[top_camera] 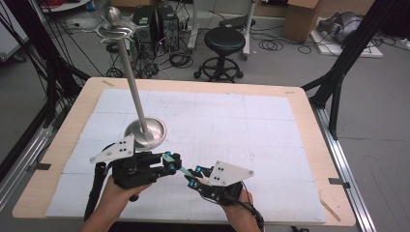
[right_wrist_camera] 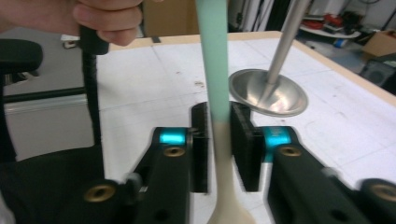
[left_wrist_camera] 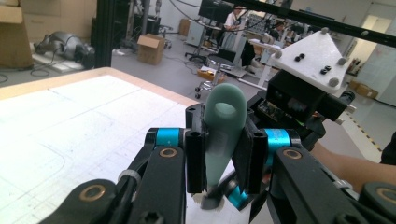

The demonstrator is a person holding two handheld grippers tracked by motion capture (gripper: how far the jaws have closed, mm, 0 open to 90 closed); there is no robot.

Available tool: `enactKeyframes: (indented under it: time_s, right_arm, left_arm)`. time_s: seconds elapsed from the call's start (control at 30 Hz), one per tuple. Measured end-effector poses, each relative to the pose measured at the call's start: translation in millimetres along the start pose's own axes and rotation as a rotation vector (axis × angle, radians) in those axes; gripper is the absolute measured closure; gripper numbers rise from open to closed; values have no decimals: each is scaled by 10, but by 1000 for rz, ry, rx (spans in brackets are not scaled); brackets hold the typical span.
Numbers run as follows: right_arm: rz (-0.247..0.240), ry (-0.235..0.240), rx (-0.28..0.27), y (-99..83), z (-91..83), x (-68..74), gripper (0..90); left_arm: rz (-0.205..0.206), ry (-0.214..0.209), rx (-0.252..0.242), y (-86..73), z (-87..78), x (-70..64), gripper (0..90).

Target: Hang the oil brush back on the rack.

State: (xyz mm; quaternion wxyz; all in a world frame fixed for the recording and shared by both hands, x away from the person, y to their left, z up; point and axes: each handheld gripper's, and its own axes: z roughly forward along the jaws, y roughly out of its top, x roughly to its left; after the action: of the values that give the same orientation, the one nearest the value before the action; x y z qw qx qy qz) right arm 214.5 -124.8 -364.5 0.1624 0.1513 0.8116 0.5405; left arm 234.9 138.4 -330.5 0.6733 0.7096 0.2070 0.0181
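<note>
High view is showing the counter point(top_camera: 270, 121) lying under its white gridded sheet, with a tall steel stand point(top_camera: 145, 131) rising from a dished round base on the left half. Near the front edge I am holding my left claw point(top_camera: 170, 162) and right claw point(top_camera: 192, 178) tip to tip, and a slim mint-green spoon point(top_camera: 184, 169) is bridging the gap between them, lifted off the sheet. Left gripper view is showing my left jaws closing narrowly on the flat, holed end of the handle point(left_wrist_camera: 223, 135). Right gripper view is showing my right jaws pinching the stem point(right_wrist_camera: 218, 116) where green is fading into cream, just above the bowl. I am judging it light, smooth and a little flexible, likely plastic or silicone, so it may be slipping or twisting; gripping the flat faces of the handle looks safest.
</note>
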Motion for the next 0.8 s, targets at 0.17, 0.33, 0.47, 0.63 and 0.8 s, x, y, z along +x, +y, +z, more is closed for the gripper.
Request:
enactKeyframes:
  time_s: [0.17, 0.33, 0.47, 0.63, 0.8]
  right_arm:
    - [-18, -6, -7, 7, 6, 18, 820]
    - [-9, 12, -18, 12, -1, 22, 828]
    - [21, 63, -50, 14, -22, 1, 831]
    - [101, 187, -163, -5, -90, -104, 831]
    - [164, 281, -220, -64, -82, -173, 830]
  left_arm:
    - [-19, 3, -9, 13, 7, 3, 759]
    - [-24, -20, -28, 19, -2, 10, 753]
    - [-12, -47, -56, 27, -24, 18, 596]
    - [13, -131, -110, 41, -75, 15, 508]
    - [38, -183, -115, 46, -69, 13, 538]
